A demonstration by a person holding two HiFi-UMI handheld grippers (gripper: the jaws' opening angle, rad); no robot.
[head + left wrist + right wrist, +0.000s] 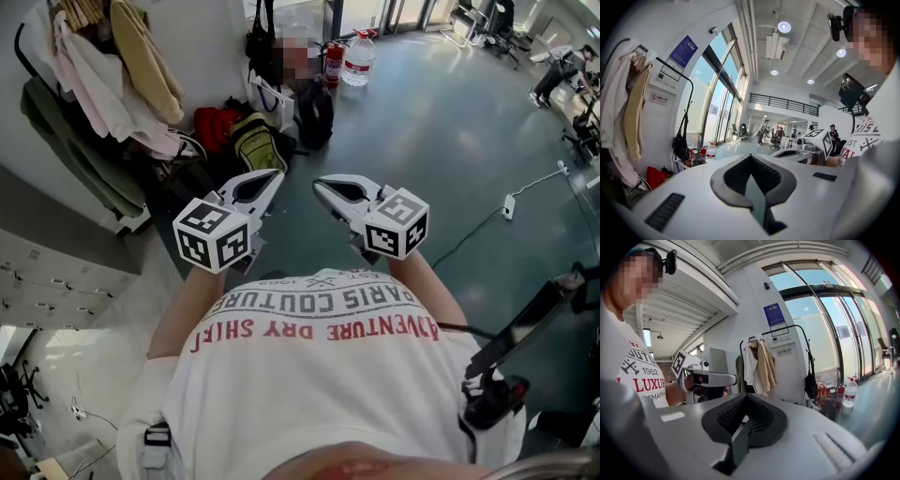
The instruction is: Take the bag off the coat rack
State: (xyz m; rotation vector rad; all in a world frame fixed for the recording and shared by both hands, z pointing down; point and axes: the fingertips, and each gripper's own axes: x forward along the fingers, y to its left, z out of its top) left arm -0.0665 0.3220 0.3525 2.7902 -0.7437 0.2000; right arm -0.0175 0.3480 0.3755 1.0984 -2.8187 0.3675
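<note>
Left tongs clenched, empty. Right tongs clenched, empty. You hold both at chest. Black bag hangs on coat rack, well ahead. Nothing done: approach, grip, lift-off left.

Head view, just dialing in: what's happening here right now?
A person holds the left tongs and right tongs out before their chest, both shut and empty. The black bag hangs on the coat rack ahead, untouched, with clothes hanging to its left.
</note>
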